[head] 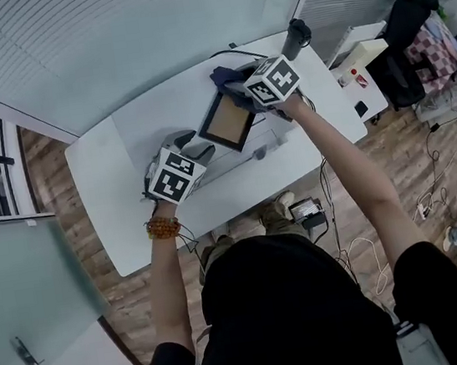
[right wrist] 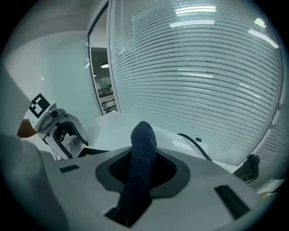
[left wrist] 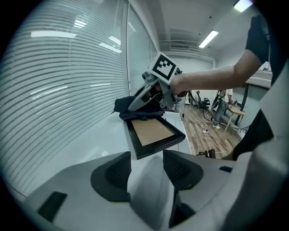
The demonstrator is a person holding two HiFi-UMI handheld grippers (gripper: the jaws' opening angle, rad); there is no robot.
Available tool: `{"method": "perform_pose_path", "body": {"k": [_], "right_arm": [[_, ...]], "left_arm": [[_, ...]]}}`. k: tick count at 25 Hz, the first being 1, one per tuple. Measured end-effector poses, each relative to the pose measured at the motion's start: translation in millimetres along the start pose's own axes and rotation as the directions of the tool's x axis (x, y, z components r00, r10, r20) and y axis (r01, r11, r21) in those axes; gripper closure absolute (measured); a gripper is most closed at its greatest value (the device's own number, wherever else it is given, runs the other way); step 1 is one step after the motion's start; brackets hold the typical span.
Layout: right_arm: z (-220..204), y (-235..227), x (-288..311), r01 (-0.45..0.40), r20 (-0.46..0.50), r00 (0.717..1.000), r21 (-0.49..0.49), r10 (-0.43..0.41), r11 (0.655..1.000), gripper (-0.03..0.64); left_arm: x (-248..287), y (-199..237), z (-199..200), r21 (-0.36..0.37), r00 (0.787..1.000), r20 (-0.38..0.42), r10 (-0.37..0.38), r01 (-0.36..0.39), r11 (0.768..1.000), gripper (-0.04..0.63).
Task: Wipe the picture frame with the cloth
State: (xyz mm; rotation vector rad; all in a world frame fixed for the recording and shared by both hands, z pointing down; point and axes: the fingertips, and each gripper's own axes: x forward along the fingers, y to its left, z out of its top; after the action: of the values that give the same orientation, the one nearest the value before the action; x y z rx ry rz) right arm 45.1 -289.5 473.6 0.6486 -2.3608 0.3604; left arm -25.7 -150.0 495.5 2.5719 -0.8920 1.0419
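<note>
Here, the left gripper (left wrist: pixel 147 163) has its jaws spread, with nothing held, just before a corner of the black picture frame (left wrist: pixel 152 132) on the white table (head: pixel 116 159). Farther on, the right gripper (right wrist: pixel 142 168) pinches the dark blue cloth (right wrist: pixel 142 140) at the frame's far edge.

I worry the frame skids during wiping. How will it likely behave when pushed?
The frame looks rigid and slim, so likely light. It lies unclamped on the smooth table, the left hand-held gripper open short of it, so it may well slide. The bunched cloth looks soft, unlikely to scratch it.
</note>
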Motion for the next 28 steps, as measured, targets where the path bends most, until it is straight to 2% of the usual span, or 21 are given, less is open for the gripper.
{"method": "perform_pose_path", "body": {"k": [3, 7, 10, 14, 19, 28], "right_arm": [[0, 0, 5, -0.037, -0.015, 0.999, 0.027, 0.037, 0.999, 0.538], [-2, 4, 7, -0.024, -0.004, 1.000, 0.028, 0.025, 0.999, 0.540], [0, 14, 11, 0.009, -0.028, 1.000, -0.065, -0.011, 0.998, 0.541], [-4, 23, 14, 0.060, -0.094, 0.992, -0.206, -0.081, 0.977, 0.541], [-4, 32, 15, 0.064, -0.132, 0.986, -0.288, -0.106, 0.956, 0.543], [-5, 80, 17, -0.024, -0.130, 0.991, -0.280, -0.013, 0.960, 0.546]], "left_arm": [[3, 1, 0, 0.000, 1.000, -0.028, 0.004, -0.004, 1.000, 0.368], [4, 1, 3, -0.001, 0.999, -0.037, -0.013, 0.013, 1.000, 0.368], [6, 2, 3, 0.011, 0.999, -0.039, -0.032, 0.033, 0.999, 0.376], [8, -2, 0, 0.014, 0.996, -0.061, -0.066, 0.067, 0.998, 0.388], [8, -2, -1, 0.001, 0.994, -0.073, -0.083, 0.083, 0.997, 0.390], [9, -2, 0, 0.007, 0.994, -0.070, -0.089, 0.089, 0.996, 0.391]]}}
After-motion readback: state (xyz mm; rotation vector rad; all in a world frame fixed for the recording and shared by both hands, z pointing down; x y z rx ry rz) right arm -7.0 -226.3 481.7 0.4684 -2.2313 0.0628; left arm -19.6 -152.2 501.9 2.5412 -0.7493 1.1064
